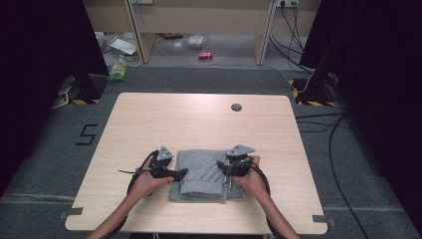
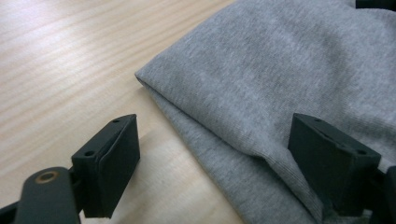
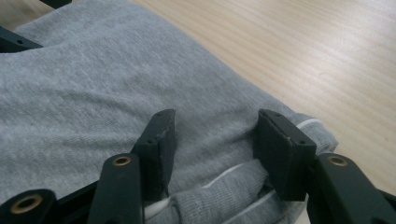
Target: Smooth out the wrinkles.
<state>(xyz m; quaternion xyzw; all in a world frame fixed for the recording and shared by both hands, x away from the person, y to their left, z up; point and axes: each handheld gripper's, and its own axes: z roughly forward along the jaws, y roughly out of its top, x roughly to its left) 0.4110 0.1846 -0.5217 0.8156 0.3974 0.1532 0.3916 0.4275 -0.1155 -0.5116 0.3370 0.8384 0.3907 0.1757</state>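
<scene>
counter (image 1: 199, 124): pale wood top, the folded garment lies near its front edge, within easy reach of both hands; the rest of the top is bare apart from a small dark round spot (image 1: 236, 107) far back.
grey garment (image 1: 203, 174): folded grey sweat fabric, lying flat on the counter between the two hands; looks like joggers with a ribbed band and a white drawstring (image 3: 224, 175), though the exact type is hard to tell. stacked in layers, so each side edge is a thick fold to pinch.
left hand-held gripper (image 2: 215, 163): at the garment's left edge, jaws wide apart, one over bare wood and one over the cloth, straddling the folded edge (image 2: 196, 126); pads not pressing, nothing held. likely lined up so a close would take all layers at once.
right hand-held gripper (image 3: 212, 140): at the garment's right edge, jaws about half open and set down on either side of a raised ridge of fabric by the drawstring; cloth sits between them, but a firm pinch is not evident.
step in hand: judged as both sides being set for a matched grip, to lift or fold the bundle evenly.
risk: a one-sided grip would likely skew the stack.
</scene>
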